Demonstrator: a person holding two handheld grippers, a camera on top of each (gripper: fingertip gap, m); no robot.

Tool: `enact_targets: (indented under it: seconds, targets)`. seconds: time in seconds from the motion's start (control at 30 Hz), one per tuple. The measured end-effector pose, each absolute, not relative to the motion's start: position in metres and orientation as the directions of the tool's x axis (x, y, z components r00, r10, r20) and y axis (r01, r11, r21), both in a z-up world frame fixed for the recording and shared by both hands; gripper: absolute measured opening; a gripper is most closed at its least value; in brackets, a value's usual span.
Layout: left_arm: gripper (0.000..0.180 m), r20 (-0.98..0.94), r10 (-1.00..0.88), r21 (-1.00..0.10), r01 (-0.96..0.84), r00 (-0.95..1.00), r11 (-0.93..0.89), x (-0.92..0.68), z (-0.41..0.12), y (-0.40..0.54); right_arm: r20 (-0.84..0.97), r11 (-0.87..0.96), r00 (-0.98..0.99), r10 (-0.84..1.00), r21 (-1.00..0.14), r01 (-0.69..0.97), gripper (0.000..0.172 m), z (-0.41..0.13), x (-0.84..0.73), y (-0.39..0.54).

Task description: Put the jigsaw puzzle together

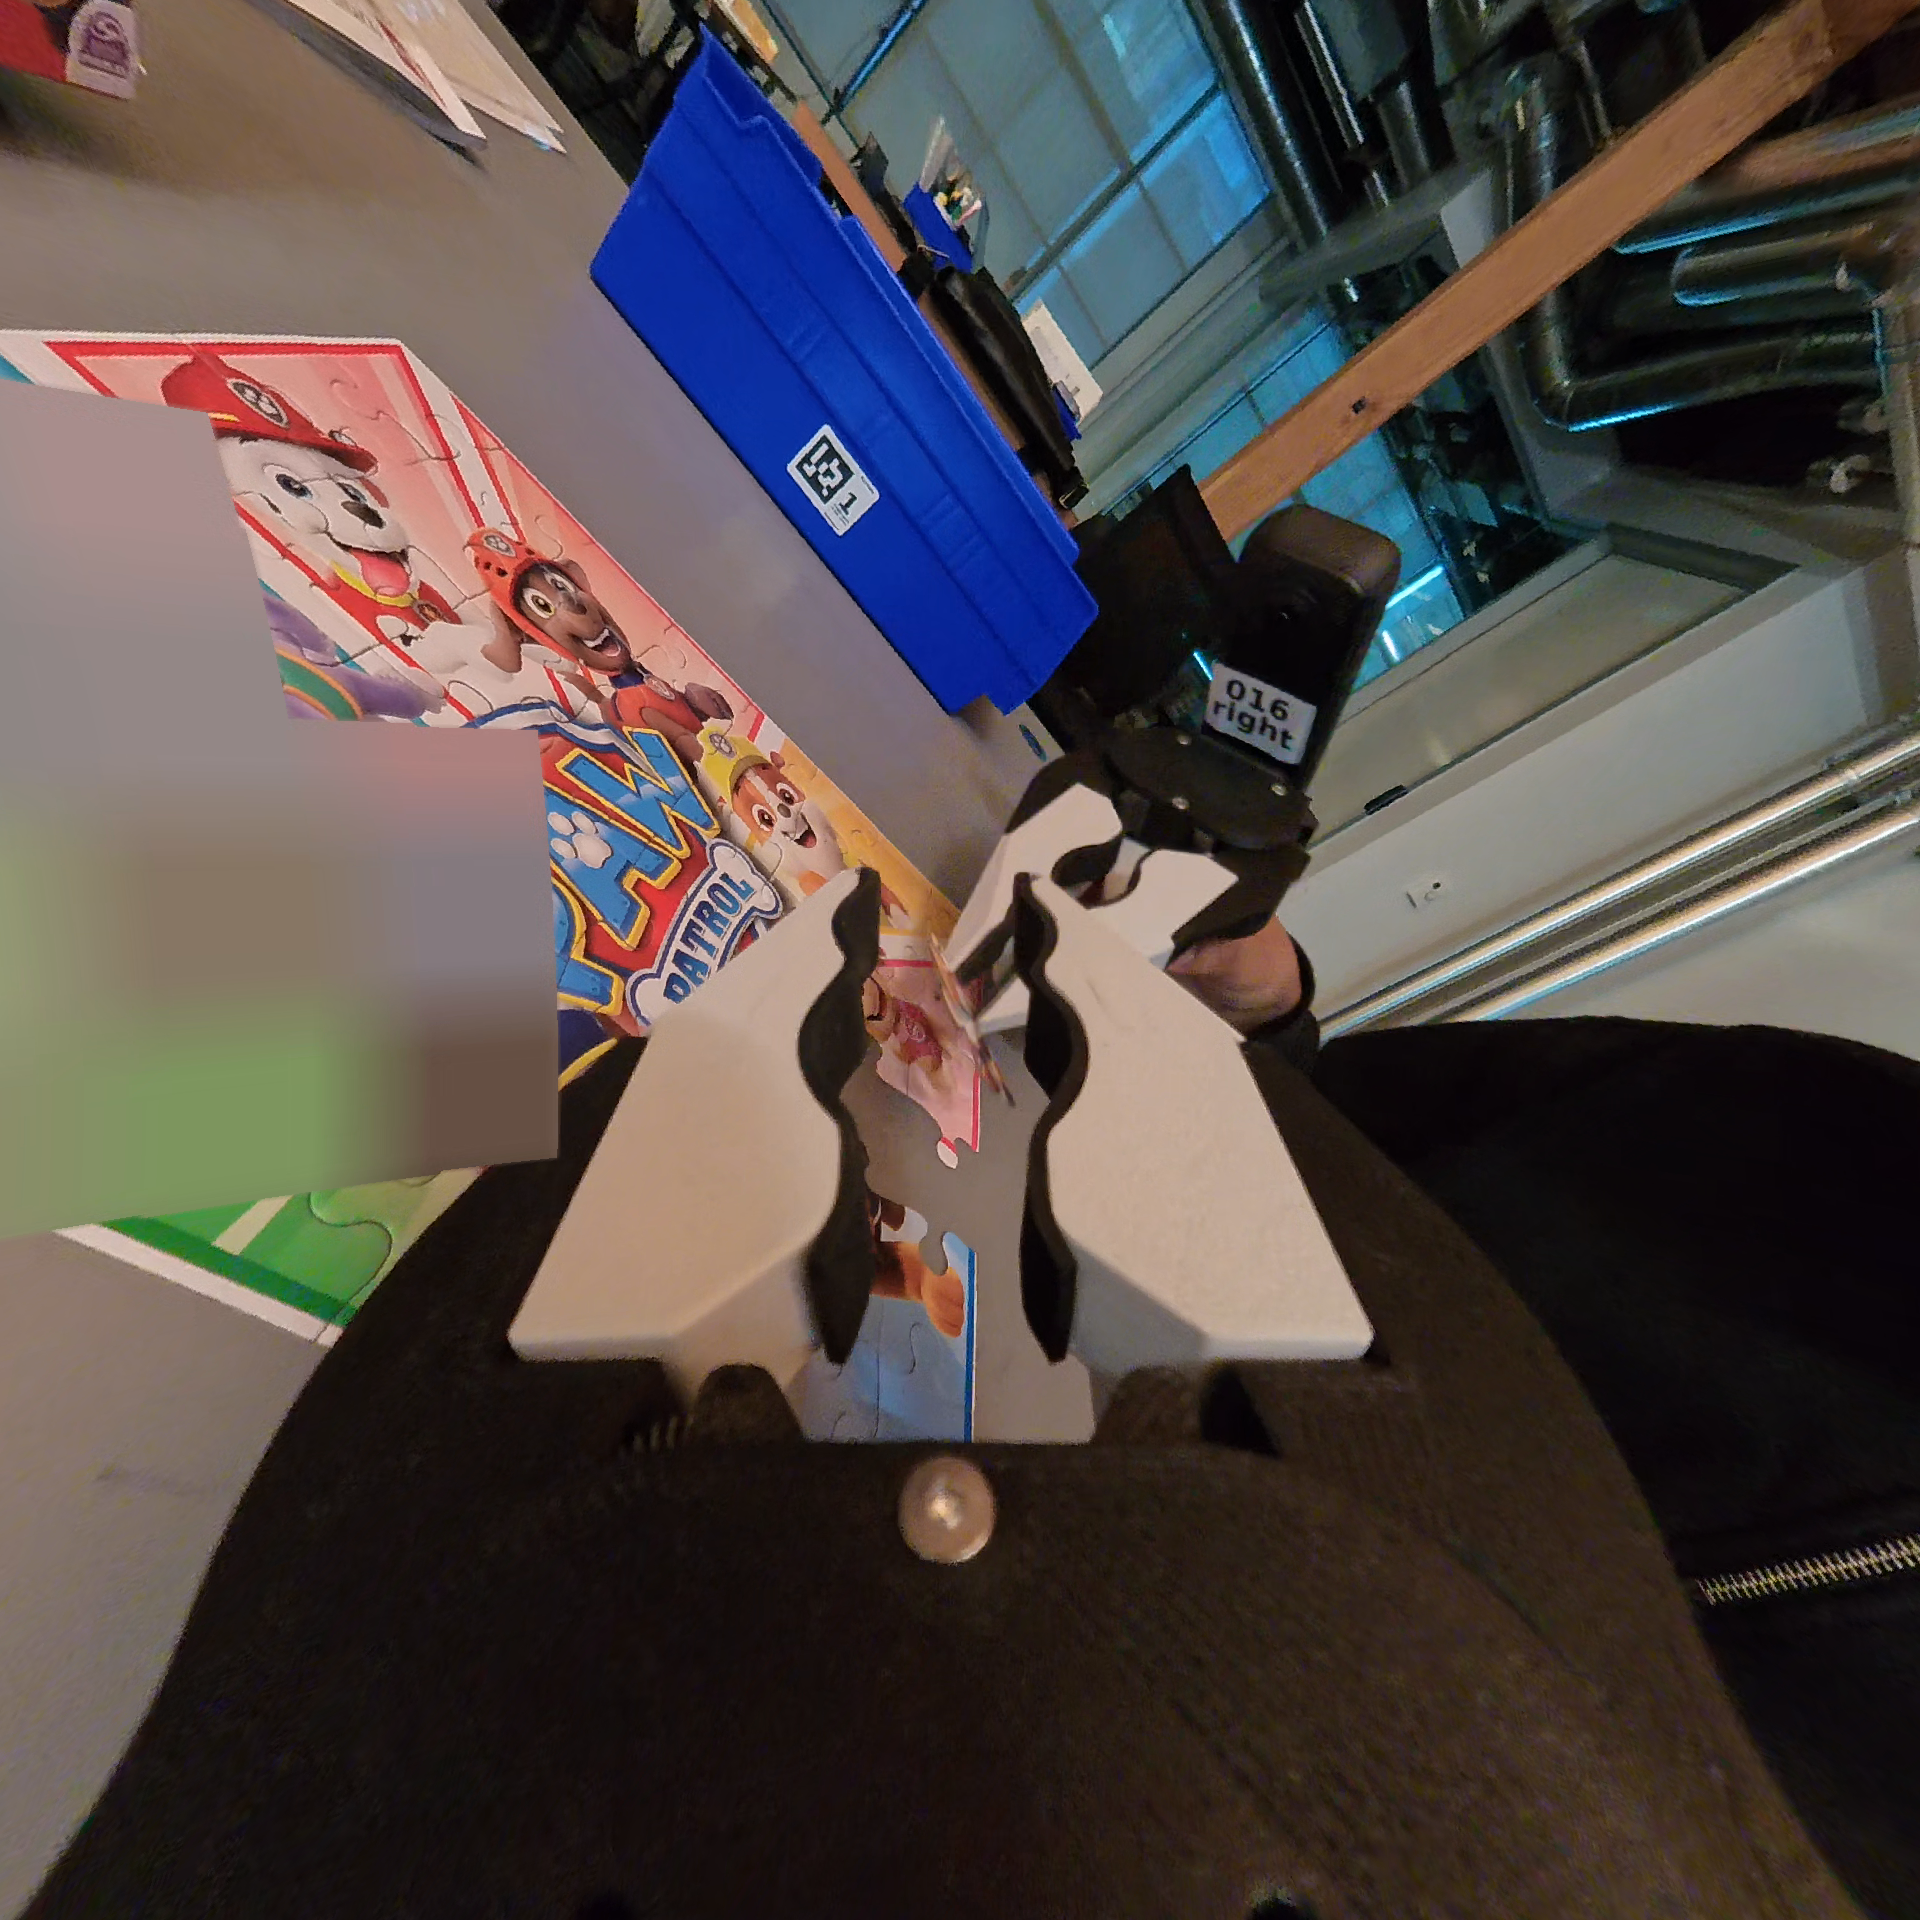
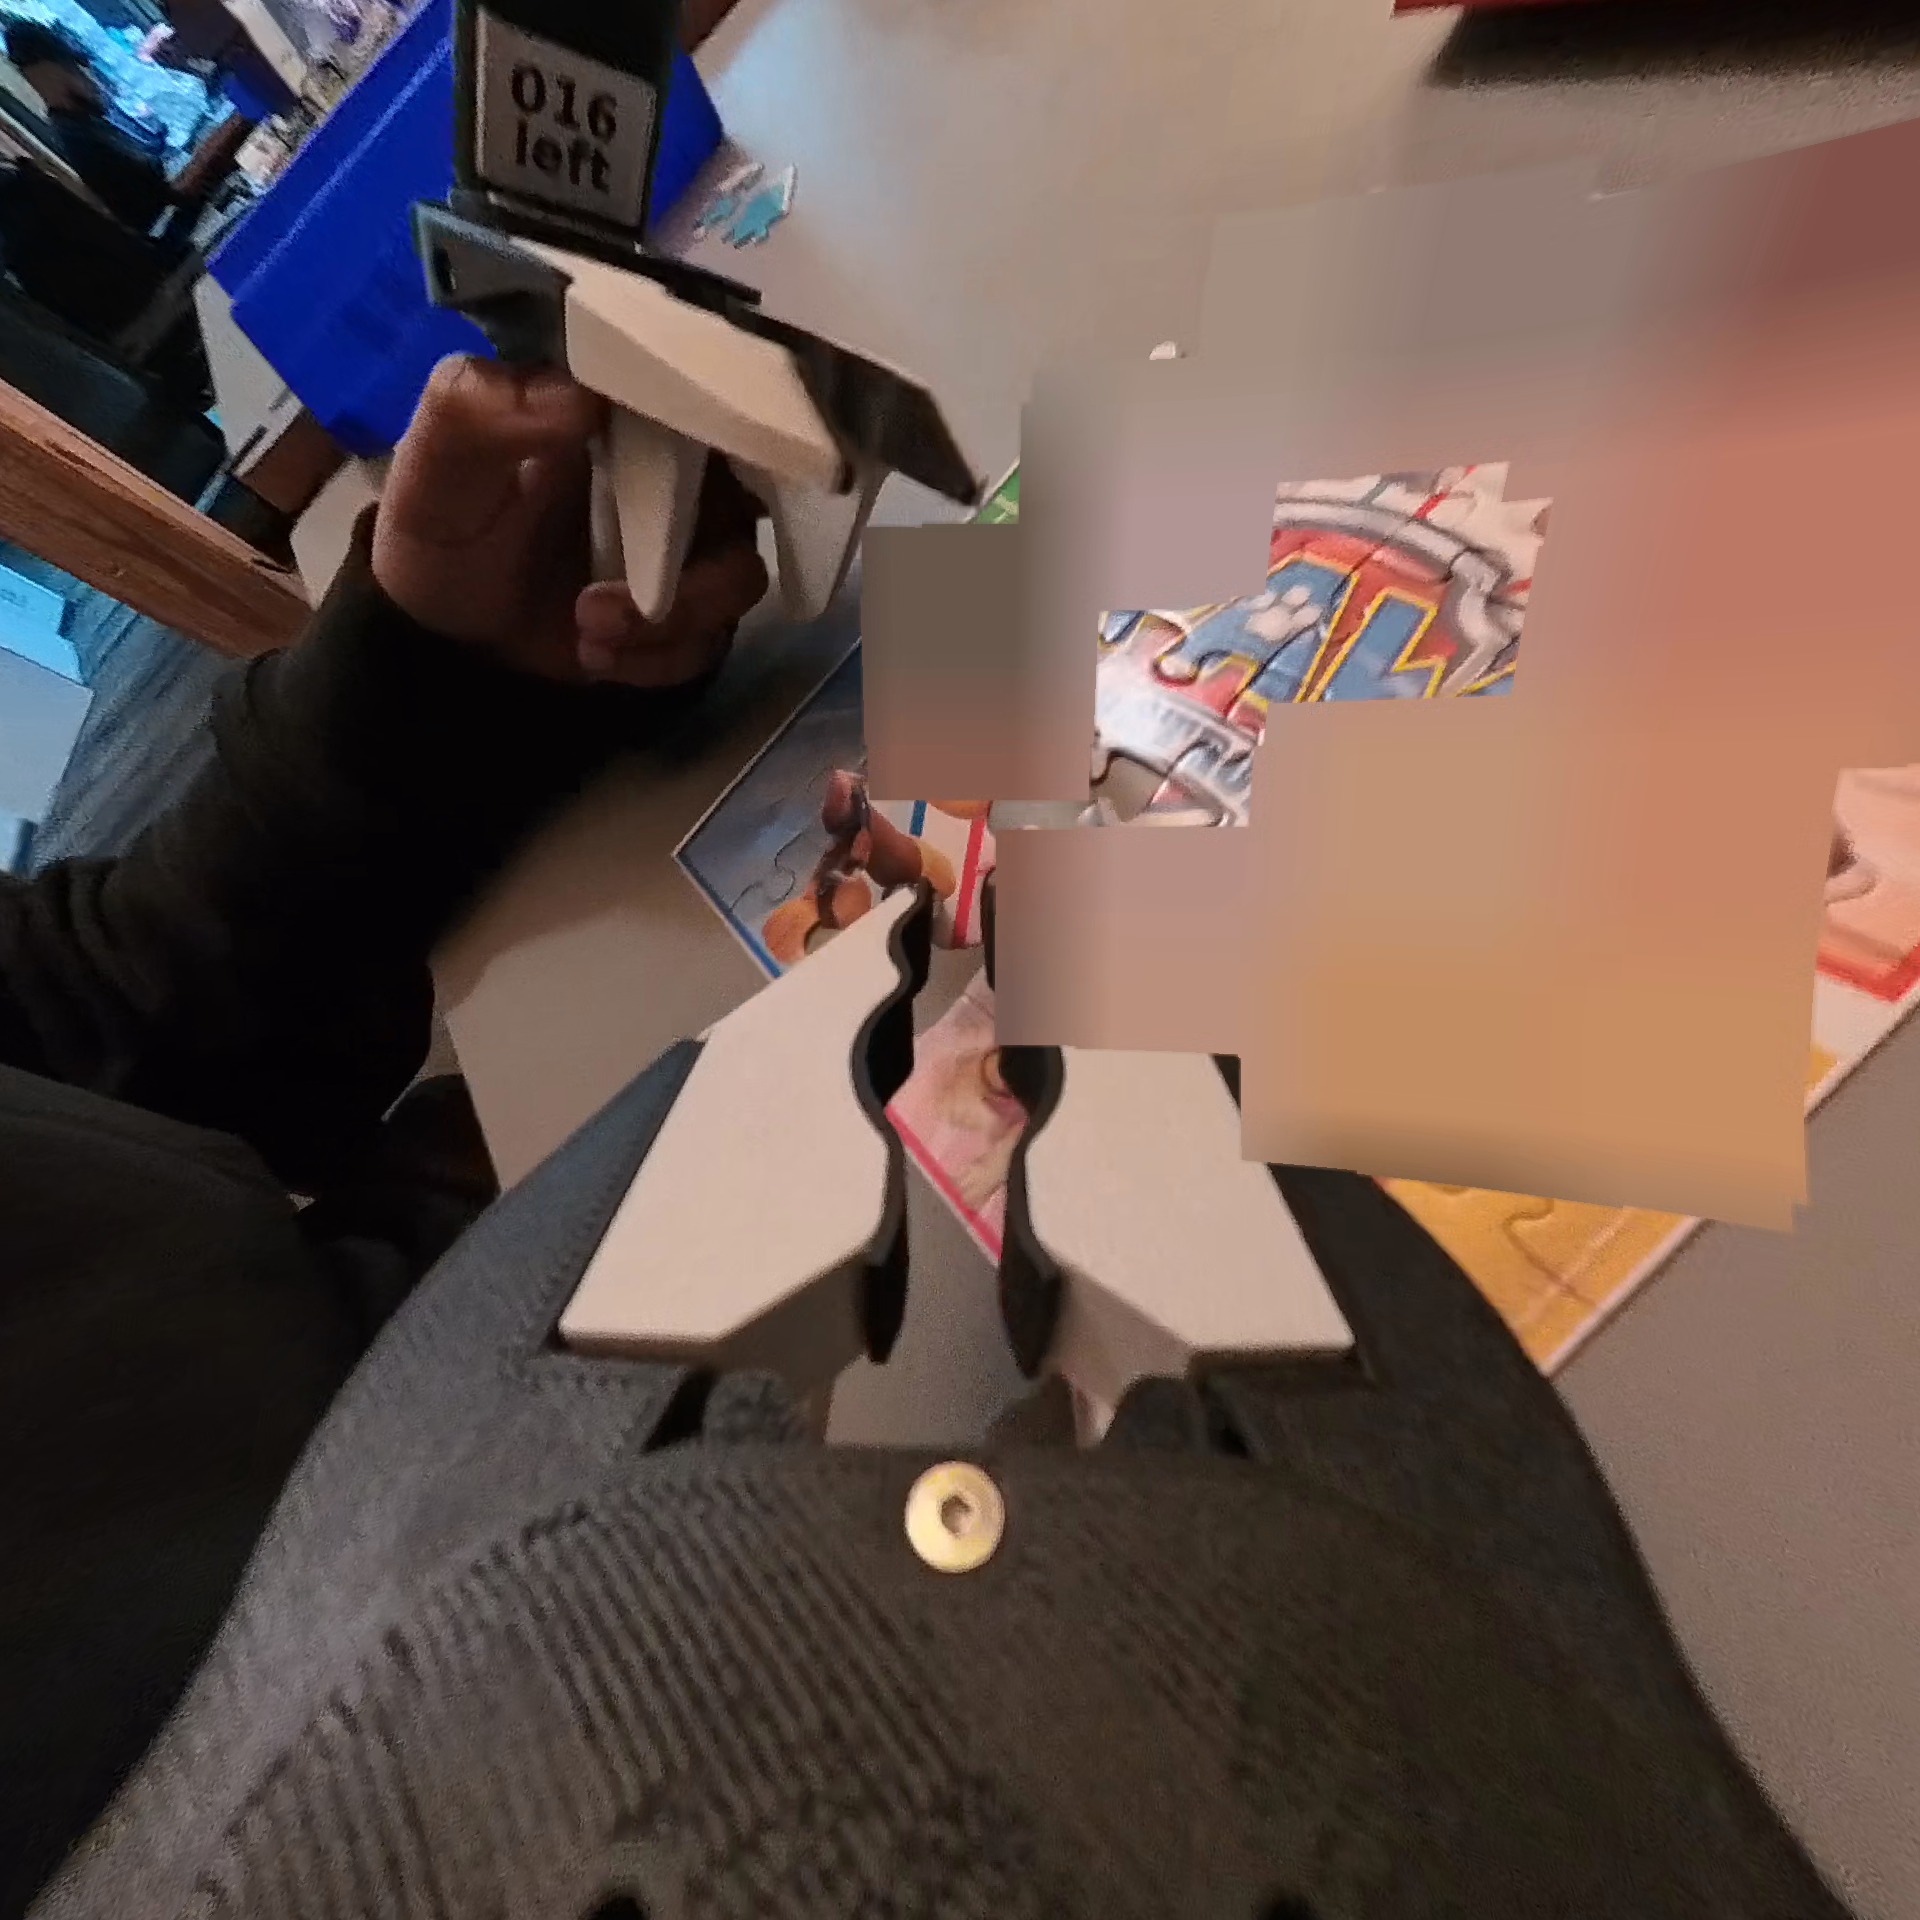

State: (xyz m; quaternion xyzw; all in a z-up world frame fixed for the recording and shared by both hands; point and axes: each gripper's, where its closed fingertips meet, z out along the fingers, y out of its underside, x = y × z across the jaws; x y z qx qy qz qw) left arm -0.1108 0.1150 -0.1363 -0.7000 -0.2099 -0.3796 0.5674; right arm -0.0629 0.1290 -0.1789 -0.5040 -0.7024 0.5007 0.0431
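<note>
Pinching a pink puzzle piece [image 1: 961, 992], the right gripper's [image 1: 982, 987] fingers tilt it between the left gripper's [image 1: 945, 914] parted fingers.

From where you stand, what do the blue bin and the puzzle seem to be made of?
Blue bin: likely moulded plastic, smooth and glossy, with ribbed walls. Puzzle: probably printed cardboard with a slight sheen; interlocking cut lines show.

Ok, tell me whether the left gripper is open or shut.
Open: the left gripper has its black pads well apart, nothing between them; the jigsaw puzzle below shows through the gap.
</note>
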Motion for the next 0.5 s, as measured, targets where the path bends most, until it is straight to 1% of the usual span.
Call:
enact_targets:
  seconds: [0.03, 0.13, 0.33, 0.5]
  targets:
    - [0.024, 0.769, -0.137, -0.636, 0.723, 0.625, -0.271, -0.11, -0.137, 0.115, -0.429, 0.006, -0.481, 0.765, -0.741, 0.671, 0.008, -0.181, -0.061, 0.128]
    - [0.024, 0.765, -0.132, -0.639, 0.719, 0.63, -0.275, -0.11, -0.138, 0.116, -0.382, 0.046, -0.457, 0.803, -0.725, 0.687, 0.008, -0.19, -0.059, 0.131]
    - [0.024, 0.765, -0.127, -0.639, 0.72, 0.631, -0.27, -0.111, -0.138, 0.115, -0.434, 0.02, -0.448, 0.781, -0.7, 0.714, 0.008, -0.194, -0.056, 0.124]
    - [0.024, 0.763, -0.125, -0.641, 0.716, 0.634, -0.276, -0.111, -0.139, 0.116, -0.41, 0.05, -0.46, 0.787, -0.702, 0.711, 0.024, -0.194, -0.055, 0.125]
